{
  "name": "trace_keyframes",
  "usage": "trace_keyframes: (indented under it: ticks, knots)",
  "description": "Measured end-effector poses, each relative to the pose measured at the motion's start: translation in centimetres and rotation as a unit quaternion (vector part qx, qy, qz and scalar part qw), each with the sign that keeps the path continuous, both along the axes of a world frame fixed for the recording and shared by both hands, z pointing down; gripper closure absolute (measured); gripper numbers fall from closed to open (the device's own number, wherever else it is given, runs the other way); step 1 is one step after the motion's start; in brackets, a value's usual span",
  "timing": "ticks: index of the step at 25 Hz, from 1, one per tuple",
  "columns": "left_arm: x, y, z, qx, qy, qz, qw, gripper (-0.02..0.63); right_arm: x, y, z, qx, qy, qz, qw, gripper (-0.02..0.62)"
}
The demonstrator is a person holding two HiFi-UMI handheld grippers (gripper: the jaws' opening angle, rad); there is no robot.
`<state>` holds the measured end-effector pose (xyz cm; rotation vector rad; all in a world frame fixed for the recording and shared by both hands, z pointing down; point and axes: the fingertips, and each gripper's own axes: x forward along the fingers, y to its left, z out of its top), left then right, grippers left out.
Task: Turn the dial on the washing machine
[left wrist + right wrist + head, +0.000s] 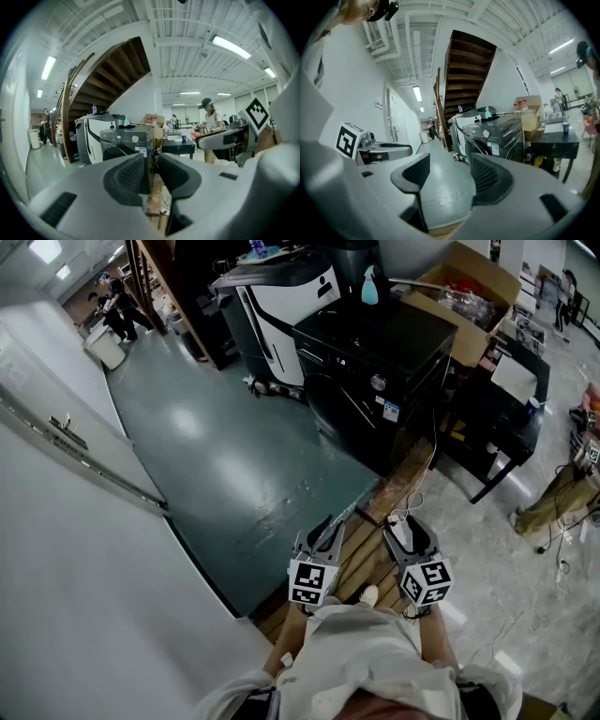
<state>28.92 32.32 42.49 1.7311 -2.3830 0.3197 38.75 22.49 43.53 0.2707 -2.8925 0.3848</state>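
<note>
While the washing machine (394,352) stands well ahead across the floor (225,456), its dial (378,382) facing us, we carry both tools low and empty: left tool (324,531) barely parted, right tool (405,526) spread wide, likely meant for the turning.

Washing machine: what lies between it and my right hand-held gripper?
Head view: only floor-level wooden boards and a loose cable lie between the right hand-held gripper and the washing machine; nothing stands in the way.
</note>
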Motion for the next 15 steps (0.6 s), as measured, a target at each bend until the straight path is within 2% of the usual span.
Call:
trace_keyframes:
  ticks: [7,15]
  knots:
    - [-0.6,-1.8,-0.3,0.007,-0.003,-0.005,1.0,0.503,-1.4,-0.8,-0.3,0.036,0.001,-0.008,0.999,0.314]
    - [-0.6,-3.5,-0.5,0.005,-0.004,-0.023,0.9997,0.503,-3.0,-2.9,0.2,0.027,-0.006,-0.03,0.999,0.348]
